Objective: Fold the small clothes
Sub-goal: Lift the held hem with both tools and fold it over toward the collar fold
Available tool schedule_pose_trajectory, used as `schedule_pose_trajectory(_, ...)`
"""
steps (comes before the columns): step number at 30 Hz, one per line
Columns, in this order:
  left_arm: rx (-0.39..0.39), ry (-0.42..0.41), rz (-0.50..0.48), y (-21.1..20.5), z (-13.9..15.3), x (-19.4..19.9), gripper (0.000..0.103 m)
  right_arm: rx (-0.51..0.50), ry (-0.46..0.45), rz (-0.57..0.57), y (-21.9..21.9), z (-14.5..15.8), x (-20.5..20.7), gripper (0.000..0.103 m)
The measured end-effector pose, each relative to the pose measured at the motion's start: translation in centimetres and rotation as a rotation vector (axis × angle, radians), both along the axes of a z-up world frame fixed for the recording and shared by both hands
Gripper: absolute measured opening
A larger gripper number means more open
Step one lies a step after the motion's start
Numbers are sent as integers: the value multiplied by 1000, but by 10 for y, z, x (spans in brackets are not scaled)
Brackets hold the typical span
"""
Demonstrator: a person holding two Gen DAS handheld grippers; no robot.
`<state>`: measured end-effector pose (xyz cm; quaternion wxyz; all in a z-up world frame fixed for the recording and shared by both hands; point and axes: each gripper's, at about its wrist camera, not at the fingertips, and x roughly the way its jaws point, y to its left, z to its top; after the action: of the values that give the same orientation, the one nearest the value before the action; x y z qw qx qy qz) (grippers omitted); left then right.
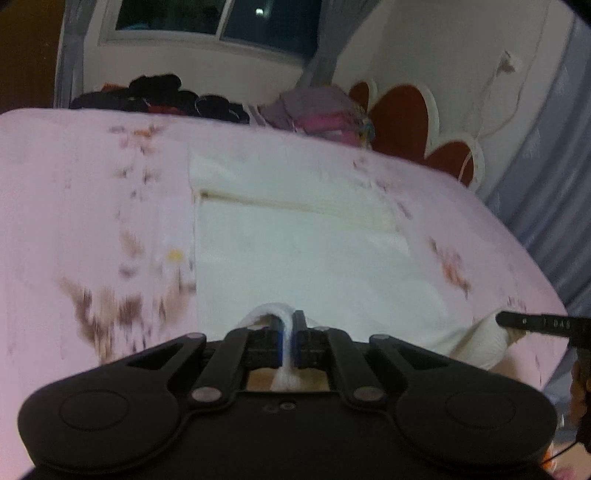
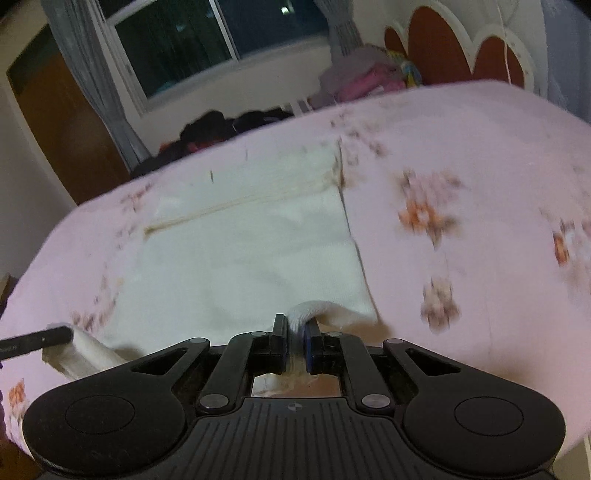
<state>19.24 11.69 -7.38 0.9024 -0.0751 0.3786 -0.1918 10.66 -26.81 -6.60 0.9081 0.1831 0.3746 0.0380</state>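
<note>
Though pinched, cloth (image 1: 295, 258) edges free

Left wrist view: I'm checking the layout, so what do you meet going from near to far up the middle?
Left hand-held gripper shut on the white garment → pink floral bedsheet → dark clothes pile → window.

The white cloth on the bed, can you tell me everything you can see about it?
The white cloth is a soft, plain, off-white garment, maybe cotton, spread mostly flat on the pink flowered bedsheet. A cream seam or band runs across its far part. Its near edge is pinched at two corners: the left gripper is shut on one bunched corner, and the right gripper is shut on the other, so both corners are raised off the sheet. What kind of garment it is I cannot tell.
</note>
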Motion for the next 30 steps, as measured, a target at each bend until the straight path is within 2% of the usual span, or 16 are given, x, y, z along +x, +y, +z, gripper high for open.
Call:
schedule_pose_trajectory(7,-47,-36,67,-9,10,67,4,29,-59,-14,-17,12,77,8)
schedule_pose_trajectory(9,-73,-34,94,-12,10,91,4,48,-71,-18,-24,11,100,8)
schedule_pose_trajectory(14,-76,-26,134,-20,5,148,4,66,-93,-27,-38,4,169,8)
schedule_pose_trajectory(21,-68,8,207,-25,-13,218,4,104,-56,-31,-52,-20,258,8)
schedule_pose_trajectory(27,-46,70,275,-26,-35,267,4,170,18,-57,-64,-53,318,8)
schedule_pose_trajectory(30,-10,98,291,-33,-46,288,4,189,60,-68,-69,-68,342,8)
